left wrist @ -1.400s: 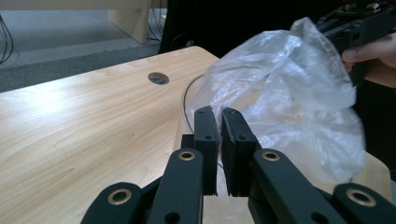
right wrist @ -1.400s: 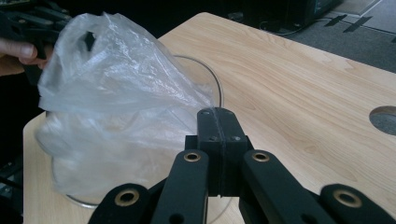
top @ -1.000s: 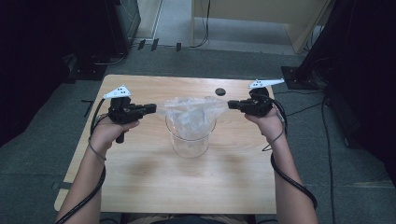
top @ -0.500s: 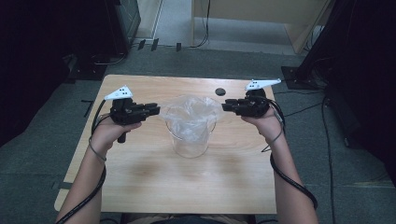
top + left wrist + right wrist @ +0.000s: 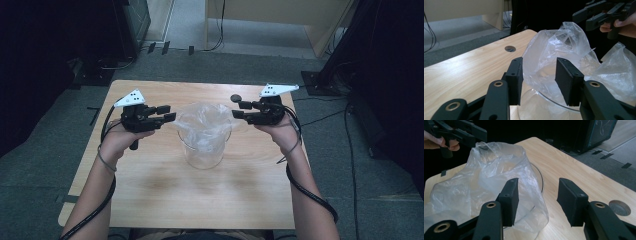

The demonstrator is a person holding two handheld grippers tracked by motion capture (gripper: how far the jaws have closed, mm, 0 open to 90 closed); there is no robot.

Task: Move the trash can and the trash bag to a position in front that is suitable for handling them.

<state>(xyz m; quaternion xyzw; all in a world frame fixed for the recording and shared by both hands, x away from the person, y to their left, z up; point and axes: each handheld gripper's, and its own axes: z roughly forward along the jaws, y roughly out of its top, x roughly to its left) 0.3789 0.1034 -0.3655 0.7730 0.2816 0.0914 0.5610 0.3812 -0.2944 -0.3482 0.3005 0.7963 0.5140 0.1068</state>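
A clear glass jar [image 5: 202, 150] stands mid-table with a thin clear plastic bag [image 5: 202, 120] set into its mouth, the bag's crumpled top rising above the rim. My left gripper [image 5: 169, 113] hovers at the bag's left edge and my right gripper [image 5: 238, 110] at its right edge. Both have just been opening and are open. In the left gripper view the bag [image 5: 554, 57] lies loose between and beyond the gripper [image 5: 539, 75], unpressed. In the right gripper view the film [image 5: 489, 177] brushes past one pad of the gripper [image 5: 537, 196], and bare table fills the rest of the gap.
The wooden table [image 5: 200, 205] has a round cable hole [image 5: 236, 98] just behind my right gripper. Grey floor, dark equipment and cables surround the table. Bare wood lies in front of the jar toward the person.
Both grippers' jaws went from shut on the bag's top edges to open. The released bag has settled looser and wider over the jar. The hands have barely shifted.
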